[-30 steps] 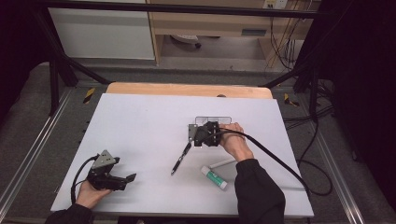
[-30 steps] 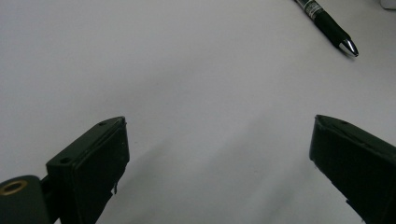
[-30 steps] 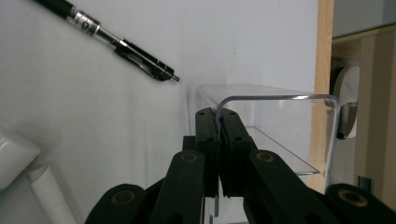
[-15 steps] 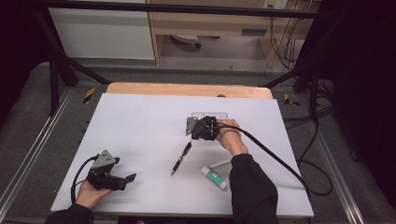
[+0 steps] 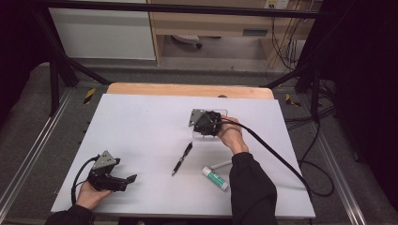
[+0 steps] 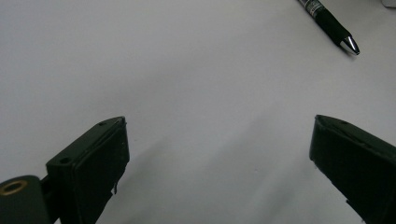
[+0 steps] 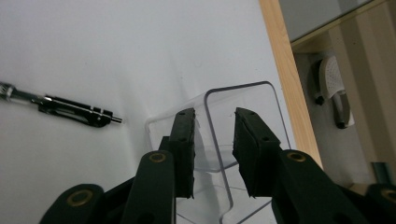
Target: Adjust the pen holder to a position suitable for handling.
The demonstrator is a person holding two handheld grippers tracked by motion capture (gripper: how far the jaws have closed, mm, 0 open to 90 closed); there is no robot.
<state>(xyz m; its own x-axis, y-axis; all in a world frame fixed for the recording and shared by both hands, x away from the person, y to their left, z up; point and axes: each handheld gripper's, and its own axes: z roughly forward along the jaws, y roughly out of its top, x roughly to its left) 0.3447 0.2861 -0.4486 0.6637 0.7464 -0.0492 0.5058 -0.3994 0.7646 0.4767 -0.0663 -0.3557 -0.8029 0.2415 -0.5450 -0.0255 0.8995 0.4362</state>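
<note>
A clear plastic box (image 5: 223,113) stands at the back middle of the white table (image 5: 141,122). My right gripper (image 5: 206,125) is on top of it. In the right gripper view the right gripper (image 7: 214,114) straddles one thin wall of the clear box (image 7: 243,100). Its jaws have just been opening, and the pads stand apart from the wall. A black pen (image 5: 182,159) lies in front of the box, and it is also in both gripper views as the pen (image 7: 70,108) and the pen (image 6: 329,21). My left gripper (image 5: 130,179) rests open near the front left, and the left gripper (image 6: 219,123) has nothing between its jaws.
A white and green glue stick (image 5: 215,178) lies by the right forearm, with a small white stick (image 5: 220,165) just behind it. A wooden strip (image 5: 187,90) runs along the table's far edge. Cables (image 5: 281,159) trail off to the right.
The right gripper has moved a little toward the back of the table over the clear box. The left hand has stayed put.
</note>
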